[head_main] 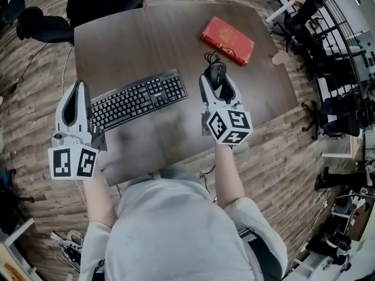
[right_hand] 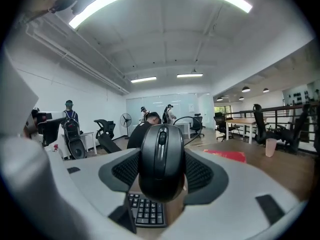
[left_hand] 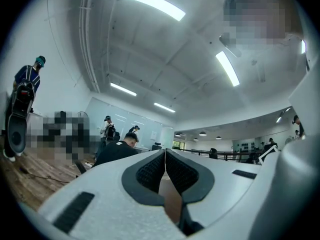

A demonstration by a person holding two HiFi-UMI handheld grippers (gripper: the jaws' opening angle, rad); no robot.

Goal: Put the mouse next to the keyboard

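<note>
A black wired mouse (head_main: pixel 217 73) (right_hand: pixel 161 159) sits gripped between the jaws of my right gripper (head_main: pixel 218 79) (right_hand: pixel 161 170), just right of the black keyboard (head_main: pixel 138 99) on the dark table (head_main: pixel 146 40). The mouse's cord (head_main: pixel 210 57) coils behind it. Part of the keyboard (right_hand: pixel 146 210) shows below the mouse in the right gripper view. My left gripper (head_main: pixel 77 102) (left_hand: pixel 164 168) hovers at the keyboard's left end, its jaws pressed together with nothing between them, tilted up toward the ceiling.
A red book (head_main: pixel 227 40) (right_hand: pixel 226 155) lies at the table's far right. A person in black (head_main: pixel 96 2) sits at the far edge. Office chairs (head_main: pixel 304 22) stand to the right, with cables on the wooden floor.
</note>
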